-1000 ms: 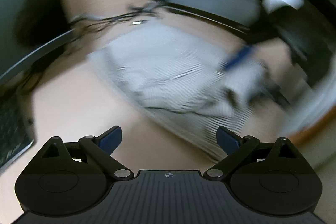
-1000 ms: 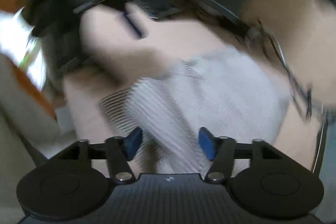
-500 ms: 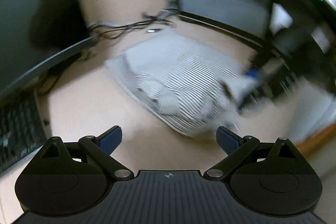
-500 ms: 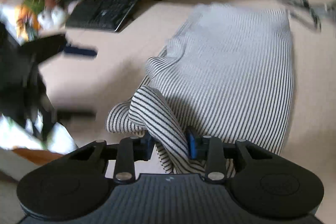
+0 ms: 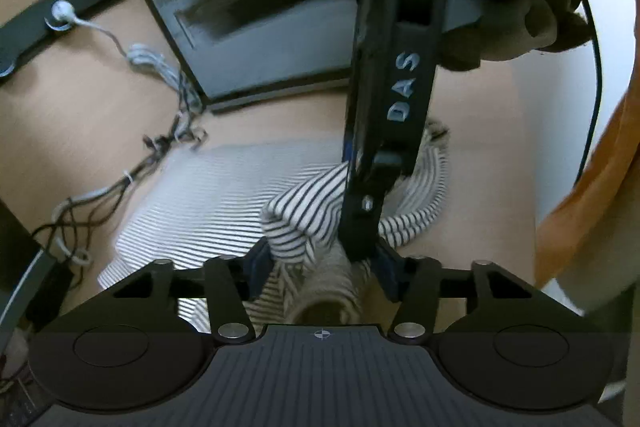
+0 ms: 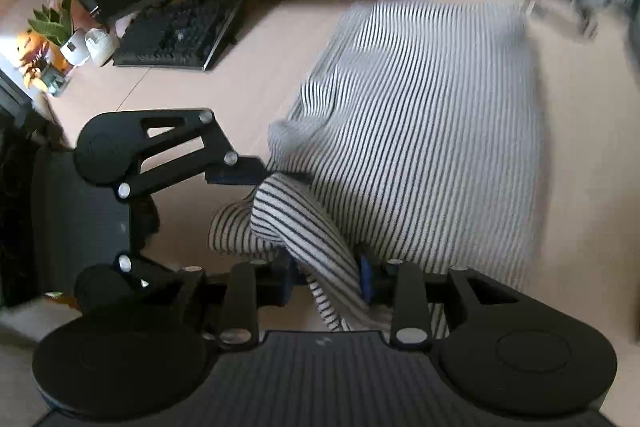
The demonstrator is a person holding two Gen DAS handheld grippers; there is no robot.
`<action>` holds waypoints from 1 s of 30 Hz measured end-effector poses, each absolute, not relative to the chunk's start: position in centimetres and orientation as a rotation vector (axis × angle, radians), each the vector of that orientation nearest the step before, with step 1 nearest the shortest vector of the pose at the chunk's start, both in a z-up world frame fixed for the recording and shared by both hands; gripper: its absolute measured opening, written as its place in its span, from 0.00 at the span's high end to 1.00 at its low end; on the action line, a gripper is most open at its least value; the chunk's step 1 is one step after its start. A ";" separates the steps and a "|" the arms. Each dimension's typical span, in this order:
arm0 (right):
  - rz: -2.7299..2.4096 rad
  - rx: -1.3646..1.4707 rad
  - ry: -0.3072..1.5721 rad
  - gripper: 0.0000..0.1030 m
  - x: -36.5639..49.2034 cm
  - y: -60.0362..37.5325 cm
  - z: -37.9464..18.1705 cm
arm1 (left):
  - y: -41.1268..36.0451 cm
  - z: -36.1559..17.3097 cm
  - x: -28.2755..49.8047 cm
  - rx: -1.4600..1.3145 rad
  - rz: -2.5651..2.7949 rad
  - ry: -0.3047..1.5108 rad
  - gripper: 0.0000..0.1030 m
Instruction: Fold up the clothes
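The left hand-held gripper (image 5: pixel 322 267), jaws just closing, and the right hand-held gripper (image 6: pixel 326 277) both pinch one bunched corner of the striped garment (image 6: pixel 420 131) lying on the counter (image 6: pixel 256 67); crowded so close, they could collide or drop the fold.

Left wrist: rides left gripper (image 5: pixel 322 265), angled down, close over striped garment (image 5: pixel 208 195), facing the desk's (image 5: pixel 80 115) monitor (image 5: pixel 256 7) edge | Right wrist: rides right gripper (image 6: pixel 326 277), steeper, close, facing keyboard (image 6: pixel 180 35) corner | Shared: garment's bunched near edge; each view shows the other gripper.
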State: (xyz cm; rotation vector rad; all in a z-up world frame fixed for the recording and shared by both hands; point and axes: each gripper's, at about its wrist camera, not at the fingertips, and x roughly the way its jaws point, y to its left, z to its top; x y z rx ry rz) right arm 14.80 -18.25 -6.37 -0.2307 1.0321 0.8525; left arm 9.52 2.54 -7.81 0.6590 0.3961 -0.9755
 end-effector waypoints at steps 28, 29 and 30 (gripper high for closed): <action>0.794 -0.780 0.621 0.80 10.8 -18.0 -6.2 | 7.7 -2.1 19.8 -0.176 -0.692 0.726 0.37; 0.803 -0.785 0.623 0.82 10.6 -18.0 -5.5 | 7.5 -2.3 20.0 -0.175 -0.689 0.733 0.38; 0.811 -0.798 0.621 0.83 10.2 -17.8 -4.8 | 7.2 -2.5 20.1 -0.173 -0.688 0.740 0.40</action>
